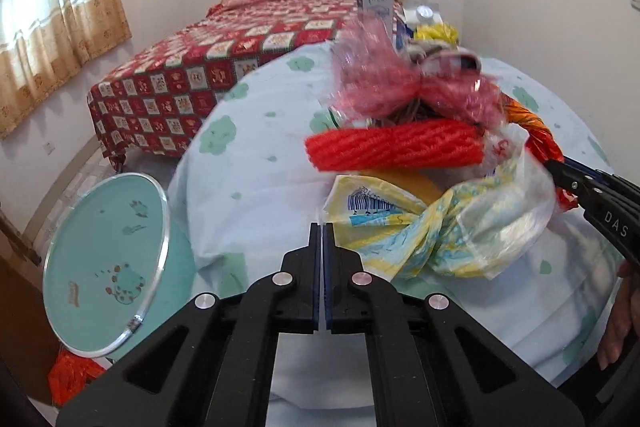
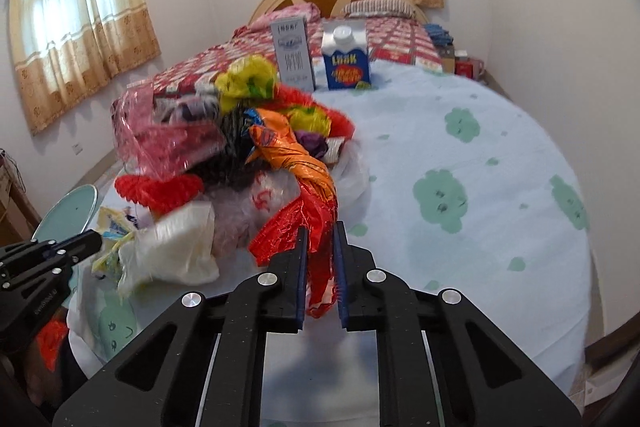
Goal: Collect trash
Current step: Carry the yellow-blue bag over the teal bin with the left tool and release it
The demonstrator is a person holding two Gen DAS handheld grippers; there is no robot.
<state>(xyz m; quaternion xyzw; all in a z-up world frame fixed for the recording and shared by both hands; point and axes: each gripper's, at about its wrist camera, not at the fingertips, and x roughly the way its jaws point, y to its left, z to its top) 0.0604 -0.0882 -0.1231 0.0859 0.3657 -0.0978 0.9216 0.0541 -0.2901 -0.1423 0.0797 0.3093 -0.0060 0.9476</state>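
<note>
Right wrist view shows two upright cartons, a grey one (image 2: 293, 54) and a blue one (image 2: 346, 59), behind one heap of crumpled plastic bags (image 2: 236, 163) on the pale blue round table (image 2: 480, 163). The right gripper (image 2: 320, 269) pinches an orange-red bag (image 2: 298, 195). Left wrist view alone shows the left gripper (image 1: 322, 255) pressed together, empty, beside the heap, and one round teal lid (image 1: 105, 263).

I see crinkly, glossy plastic in the orange wrapper (image 2: 316, 183), soft matt cloth covering the surface (image 2: 480, 163), and matt black plastic tongs (image 2: 320, 267) with shiny metal rivets.

Patchwork-covered bed (image 1: 208, 67) — curtains (image 2: 84, 39); round flower-print table (image 2: 480, 187)
</note>
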